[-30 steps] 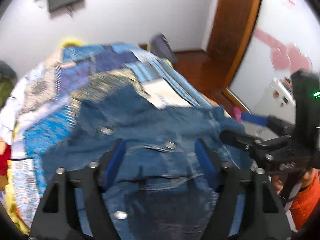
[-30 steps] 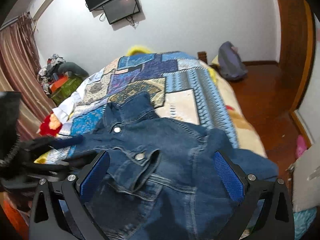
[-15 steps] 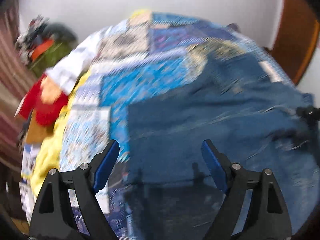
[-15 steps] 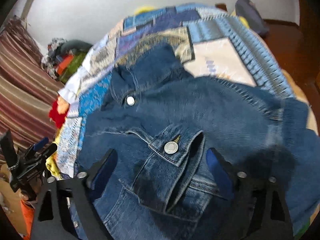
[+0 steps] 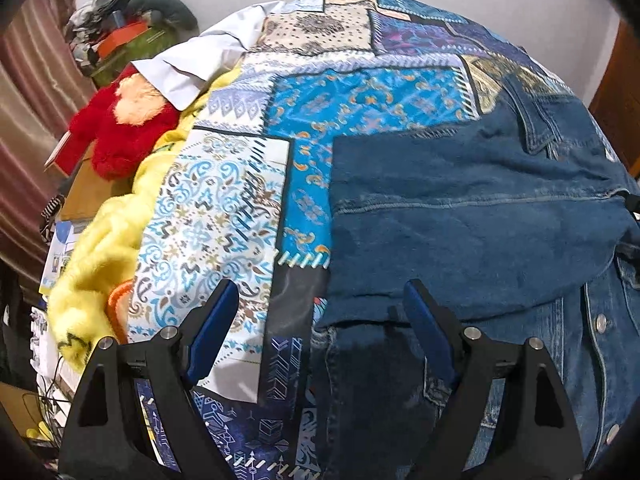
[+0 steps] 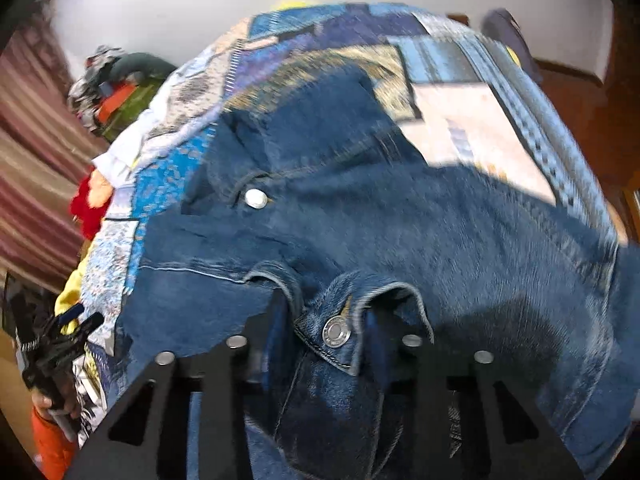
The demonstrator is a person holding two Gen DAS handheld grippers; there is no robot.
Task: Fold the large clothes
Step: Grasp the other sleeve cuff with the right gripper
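Note:
A blue denim jacket (image 5: 472, 220) lies spread on the patchwork bedspread (image 5: 224, 216), filling the right half of the left wrist view. My left gripper (image 5: 316, 320) is open and empty, low over the jacket's left edge. In the right wrist view the jacket (image 6: 440, 232) fills the middle. My right gripper (image 6: 324, 328) has closed on the jacket's buttoned chest pocket flap (image 6: 340, 328), with denim bunched between the fingers. The left gripper also shows small at the far left of the right wrist view (image 6: 60, 340).
A red plush toy (image 5: 120, 136), a yellow blanket (image 5: 100, 248) and a white cloth (image 5: 200, 64) lie along the bed's left edge. A pile of clothes (image 5: 124, 32) stands by the striped curtain (image 5: 24, 120). Wooden floor (image 6: 580, 120) lies to the bed's right.
My left gripper has swung left from the jacket's middle to its left edge. My right gripper has dropped onto the pocket flap and closed from wide open.

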